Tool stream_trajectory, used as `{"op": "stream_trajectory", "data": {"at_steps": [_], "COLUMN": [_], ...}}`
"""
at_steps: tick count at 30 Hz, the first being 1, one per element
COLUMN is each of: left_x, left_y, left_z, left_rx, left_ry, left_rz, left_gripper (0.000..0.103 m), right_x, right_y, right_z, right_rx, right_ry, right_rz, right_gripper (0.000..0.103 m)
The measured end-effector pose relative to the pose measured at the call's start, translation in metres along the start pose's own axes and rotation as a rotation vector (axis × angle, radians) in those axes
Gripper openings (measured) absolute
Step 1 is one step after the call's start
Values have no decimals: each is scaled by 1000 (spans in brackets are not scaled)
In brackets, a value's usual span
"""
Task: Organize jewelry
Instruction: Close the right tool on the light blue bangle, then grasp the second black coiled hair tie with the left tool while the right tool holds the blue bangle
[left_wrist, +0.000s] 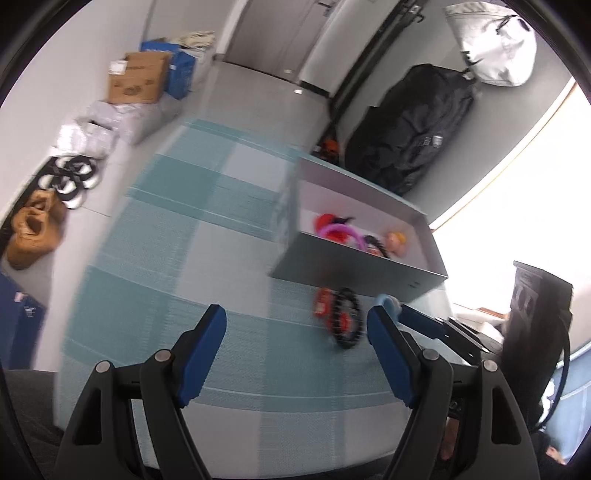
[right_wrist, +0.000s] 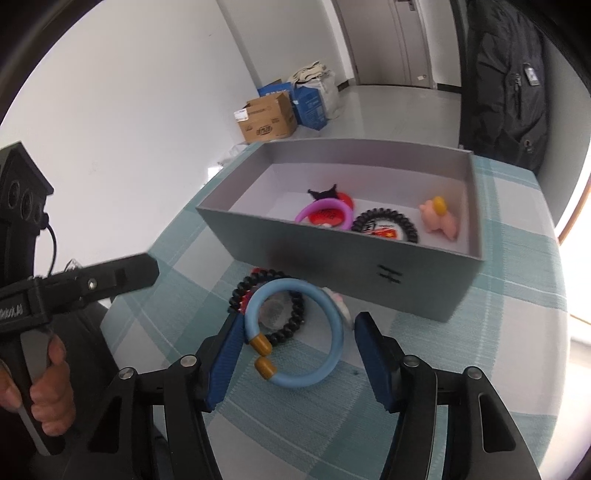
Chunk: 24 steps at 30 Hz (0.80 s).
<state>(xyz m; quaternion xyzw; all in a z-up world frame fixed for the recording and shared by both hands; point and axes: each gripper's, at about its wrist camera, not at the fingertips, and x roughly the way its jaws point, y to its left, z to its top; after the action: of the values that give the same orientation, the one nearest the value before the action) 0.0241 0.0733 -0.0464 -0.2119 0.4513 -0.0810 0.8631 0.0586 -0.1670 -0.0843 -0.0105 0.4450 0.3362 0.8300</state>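
Observation:
A grey open box (right_wrist: 332, 251) stands on the teal checked cloth (right_wrist: 498, 332); it also shows in the left wrist view (left_wrist: 354, 264). Inside lie a purple bangle (right_wrist: 325, 206), a black coil band (right_wrist: 386, 223), a pink figure (right_wrist: 441, 219) and red pieces. In front of the box lie a light blue bangle with gold ends (right_wrist: 295, 332) and a black bead bracelet (right_wrist: 267, 310), which also shows in the left wrist view (left_wrist: 345, 319). My right gripper (right_wrist: 295, 343) is open, its fingers either side of the blue bangle. My left gripper (left_wrist: 295, 328) is open and empty over the cloth.
Cardboard and blue boxes (right_wrist: 273, 110) stand on the floor by the white wall. A black bag (left_wrist: 413, 122) hangs beyond the table. Shoes (left_wrist: 35, 229) lie on the floor at left. The other hand-held gripper (right_wrist: 92, 284) reaches in from the left.

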Motion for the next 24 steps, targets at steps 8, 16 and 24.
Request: {"op": "stream_trajectory", "data": {"at_steps": [8, 16, 24], "left_x": [17, 31, 30], "left_y": [-28, -40, -42], "left_z": [-6, -10, -13], "left_rx": [132, 198, 218], "left_ry": [30, 58, 53], "left_rz": [14, 72, 83], "left_gripper": [54, 22, 4], "right_x": [-14, -28, -33], "right_y": [-21, -35, -37], "right_z": [-2, 0, 1], "right_rx": [66, 114, 120], "right_ry": [-17, -45, -58], "right_rz": [-22, -9, 3], "right_gripper": [60, 60, 61]}}
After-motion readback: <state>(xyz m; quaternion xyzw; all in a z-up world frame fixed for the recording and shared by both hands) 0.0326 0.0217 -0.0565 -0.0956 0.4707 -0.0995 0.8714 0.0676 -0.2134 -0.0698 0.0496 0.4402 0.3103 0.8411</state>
